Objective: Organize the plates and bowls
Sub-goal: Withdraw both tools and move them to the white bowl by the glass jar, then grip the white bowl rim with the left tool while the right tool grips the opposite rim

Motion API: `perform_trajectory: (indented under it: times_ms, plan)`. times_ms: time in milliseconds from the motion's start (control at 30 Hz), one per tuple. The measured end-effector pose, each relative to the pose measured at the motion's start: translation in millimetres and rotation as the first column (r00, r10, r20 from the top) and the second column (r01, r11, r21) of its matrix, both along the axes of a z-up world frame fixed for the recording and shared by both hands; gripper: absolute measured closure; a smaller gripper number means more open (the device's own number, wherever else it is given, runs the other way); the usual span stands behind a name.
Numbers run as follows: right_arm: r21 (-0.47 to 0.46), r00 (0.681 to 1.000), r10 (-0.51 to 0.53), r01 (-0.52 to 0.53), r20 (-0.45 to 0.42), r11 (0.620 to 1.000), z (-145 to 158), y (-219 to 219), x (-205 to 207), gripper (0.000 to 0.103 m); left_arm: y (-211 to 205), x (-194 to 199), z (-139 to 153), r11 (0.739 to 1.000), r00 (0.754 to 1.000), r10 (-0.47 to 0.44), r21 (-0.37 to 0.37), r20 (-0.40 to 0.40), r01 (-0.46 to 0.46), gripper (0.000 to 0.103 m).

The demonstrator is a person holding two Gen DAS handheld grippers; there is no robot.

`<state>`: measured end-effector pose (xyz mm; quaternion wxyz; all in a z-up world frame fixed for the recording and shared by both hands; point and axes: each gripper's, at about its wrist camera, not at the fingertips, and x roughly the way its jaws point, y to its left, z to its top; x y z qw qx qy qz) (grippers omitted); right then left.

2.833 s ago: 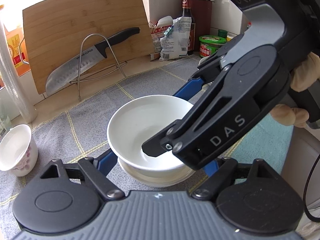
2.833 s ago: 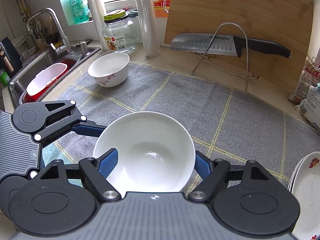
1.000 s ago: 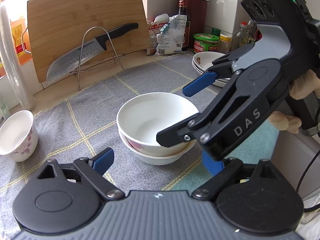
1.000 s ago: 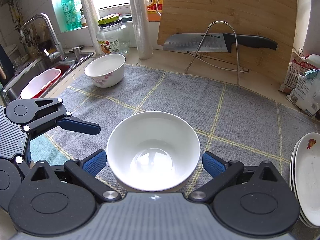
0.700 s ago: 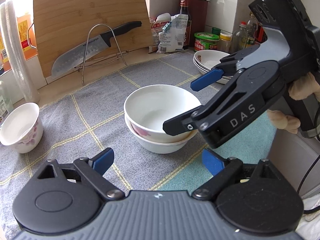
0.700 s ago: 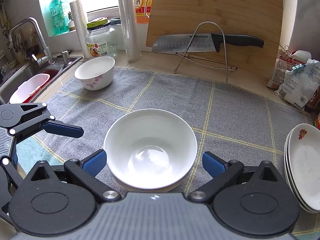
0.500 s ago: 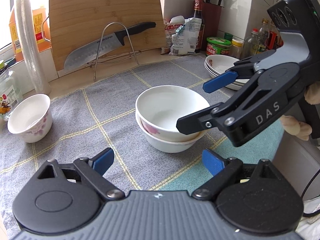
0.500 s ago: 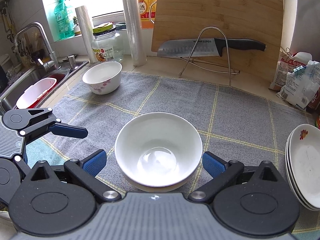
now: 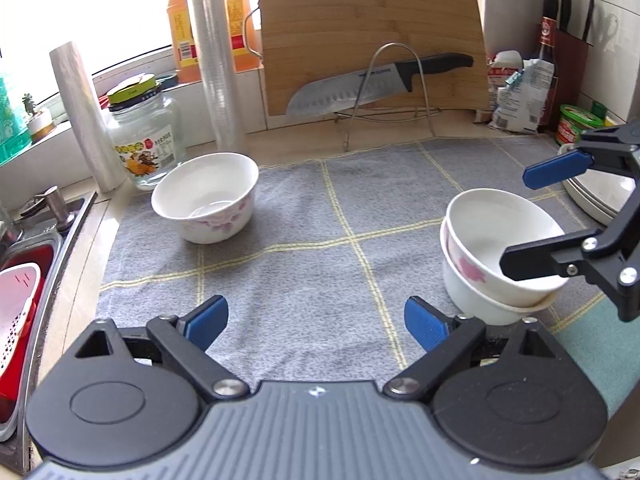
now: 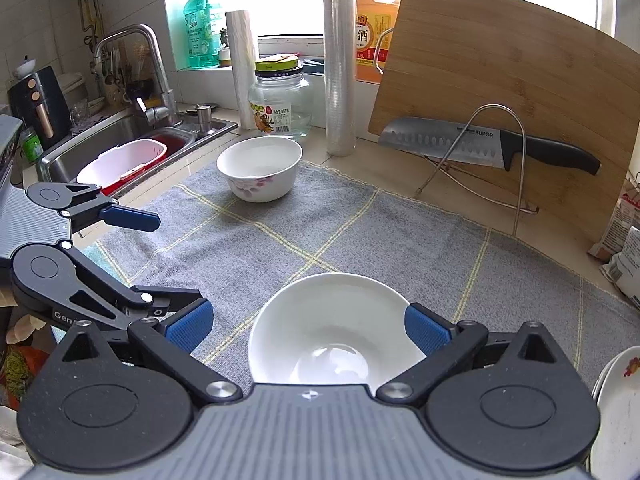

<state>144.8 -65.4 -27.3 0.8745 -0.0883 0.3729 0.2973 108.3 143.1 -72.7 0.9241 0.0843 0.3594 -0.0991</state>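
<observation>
Grippers are hovering over a grey checked dish mat point(image 9: 304, 248) on a kitchen counter, both with blue-padded fingers spread wide and nothing pinched between them. Seen from its own wrist camera, the left gripper point(image 9: 316, 320) is pointing down at bare mat, its pads standing well apart and touching no dish; from the right wrist view the same left gripper point(image 10: 164, 260) is showing at the left edge, equally splayed. Directly ahead of it, a lone floral bowl point(image 9: 206, 202) is sitting upright near the mat's far left corner, beside a glass jar point(image 9: 144, 140) and close to the sink point(image 10: 120, 140). Off to the right, the right gripper point(image 9: 532, 216) is hanging over two nested white bowls point(image 9: 498, 256), its fingers straddling them without pressing on them; its own camera is showing the upper bowl point(image 10: 332, 332) sitting between the open pads point(image 10: 424, 330), with clear gaps on both sides. Stacked plates point(image 10: 616, 404) are resting at the mat's right edge. Behind, a knife point(image 9: 380, 84) is lying across a wire rack in front of a leaning bamboo cutting board point(image 9: 368, 20).
</observation>
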Motion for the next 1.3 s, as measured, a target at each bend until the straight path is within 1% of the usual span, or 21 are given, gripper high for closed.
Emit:
perform_trajectory:
  times_ms: [67,133,200,267,367,433,500,600,700,867,1067,1300]
  plan:
    - [-0.004,1.000,0.005,-0.005,0.008,1.000,4,5,4,0.000,7,7,-2,0.999,0.999,0.049,0.012,0.012,-0.049,0.008]
    - [-0.010,1.000,0.011,-0.011,0.011,1.000,6,11,10,0.000,13,12,-5,0.997,0.997,0.074,0.027,0.038,-0.075,0.008]
    - [-0.035,1.000,0.010,-0.009,0.021,0.999,8,20,17,0.000,20,16,-8,0.997,0.996,0.068,0.027,0.055,-0.070,0.008]
    - [-0.062,0.999,0.004,-0.002,0.034,0.998,11,29,23,0.000,28,26,-12,0.998,0.997,0.060,0.018,0.047,-0.061,0.008]
    - [-0.071,0.999,0.021,-0.019,0.033,0.997,13,42,34,0.000,38,40,-17,0.999,0.997,0.051,0.004,0.060,-0.052,0.008]
    - [-0.088,1.000,0.006,-0.003,0.029,0.996,13,52,44,0.000,45,50,-19,0.998,0.996,0.064,-0.011,0.060,-0.063,0.008]
    - [-0.083,1.000,0.012,-0.010,0.025,0.997,15,61,52,0.000,49,59,-20,0.998,0.996,0.061,-0.031,0.057,-0.060,0.008]
    - [-0.079,1.000,0.016,-0.014,0.026,0.997,18,74,62,0.000,50,69,-21,0.999,0.996,0.038,-0.004,0.083,-0.037,0.008]
    - [-0.061,0.999,0.030,-0.028,0.036,0.998,21,86,70,0.000,51,78,-24,1.000,0.996,0.015,-0.008,0.083,-0.014,0.008]
    - [-0.065,0.999,0.036,-0.035,0.013,0.997,20,105,89,0.000,58,91,-29,0.999,0.997,-0.006,-0.035,0.080,0.008,0.008]
    - [-0.105,0.997,0.073,-0.073,-0.002,0.992,16,129,107,0.000,66,104,-35,1.000,0.996,0.002,-0.028,0.091,0.001,0.008]
    - [-0.092,0.992,0.117,-0.122,-0.054,0.988,7,147,137,0.000,72,115,-40,1.000,0.995,0.009,-0.017,0.099,-0.007,0.008]
